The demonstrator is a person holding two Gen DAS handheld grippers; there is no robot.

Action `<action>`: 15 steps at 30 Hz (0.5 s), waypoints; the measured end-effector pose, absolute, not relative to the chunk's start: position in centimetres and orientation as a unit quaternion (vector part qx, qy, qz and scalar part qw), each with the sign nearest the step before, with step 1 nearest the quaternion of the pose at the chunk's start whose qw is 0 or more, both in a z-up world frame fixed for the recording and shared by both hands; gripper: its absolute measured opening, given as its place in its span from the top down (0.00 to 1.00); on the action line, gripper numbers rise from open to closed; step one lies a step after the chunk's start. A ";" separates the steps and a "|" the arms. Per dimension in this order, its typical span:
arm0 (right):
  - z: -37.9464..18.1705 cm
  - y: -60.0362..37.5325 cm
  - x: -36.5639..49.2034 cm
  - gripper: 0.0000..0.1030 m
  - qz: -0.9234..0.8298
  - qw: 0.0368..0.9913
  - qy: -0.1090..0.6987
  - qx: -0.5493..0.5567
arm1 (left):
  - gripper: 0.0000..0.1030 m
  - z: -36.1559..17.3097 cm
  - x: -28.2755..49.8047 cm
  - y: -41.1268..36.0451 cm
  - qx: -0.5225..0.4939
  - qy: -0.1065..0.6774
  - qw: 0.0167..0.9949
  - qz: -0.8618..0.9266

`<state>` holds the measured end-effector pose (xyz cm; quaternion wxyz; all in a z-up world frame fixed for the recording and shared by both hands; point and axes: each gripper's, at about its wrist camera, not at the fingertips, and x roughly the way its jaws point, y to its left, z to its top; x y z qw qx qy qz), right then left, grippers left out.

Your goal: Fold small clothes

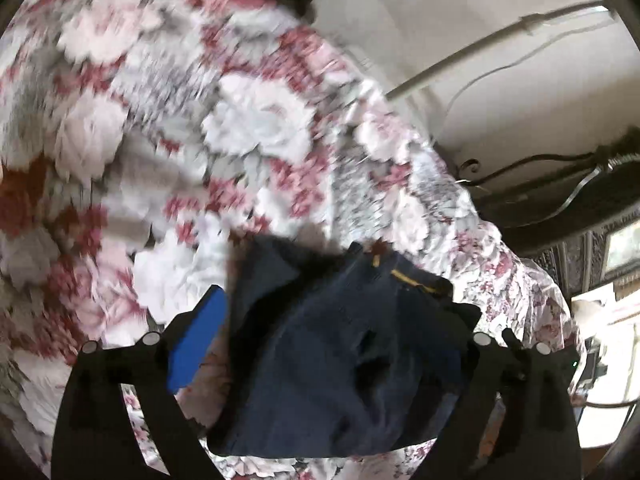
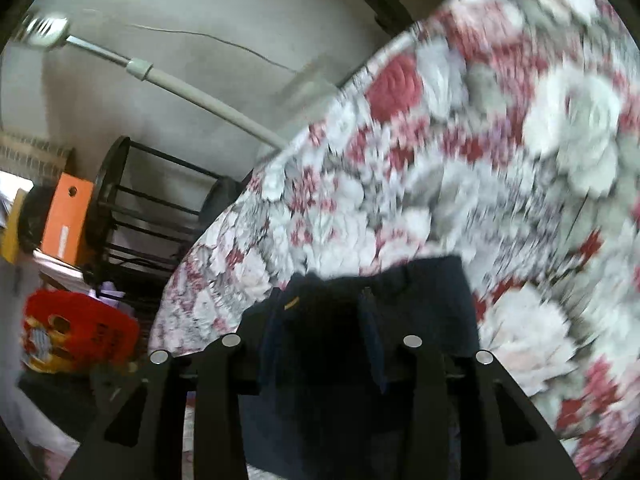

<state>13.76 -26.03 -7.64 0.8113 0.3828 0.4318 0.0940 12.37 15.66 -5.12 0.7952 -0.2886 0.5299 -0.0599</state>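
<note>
Lying bunched on the bed, a small dark navy cloth garment with mustard-yellow stitching at one edge sits between the fingers of both tools; it is too crumpled to give a clear long axis, though the yellow-stitched edge points away from the left camera, toward the far edge of the bed. The left gripper stands wide apart, its blue pad clear of the cloth, which rests loosely in the gap. The right gripper is partly apart with the navy fabric filling the dark space between its fingers; whether the pads press on it I cannot tell. Under the garment spreads a quilted bedcover printed with white and red roses, blurred in both views. Beyond its edge are a pale plaster wall with a grey conduit pipe, a black wire rack, an orange box and a red printed bag.
</note>
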 end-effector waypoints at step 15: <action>-11.7 -23.2 16.1 0.95 0.069 0.818 0.486 0.301 | 0.13 -11.7 13.1 6.0 -0.028 0.606 0.794 -0.030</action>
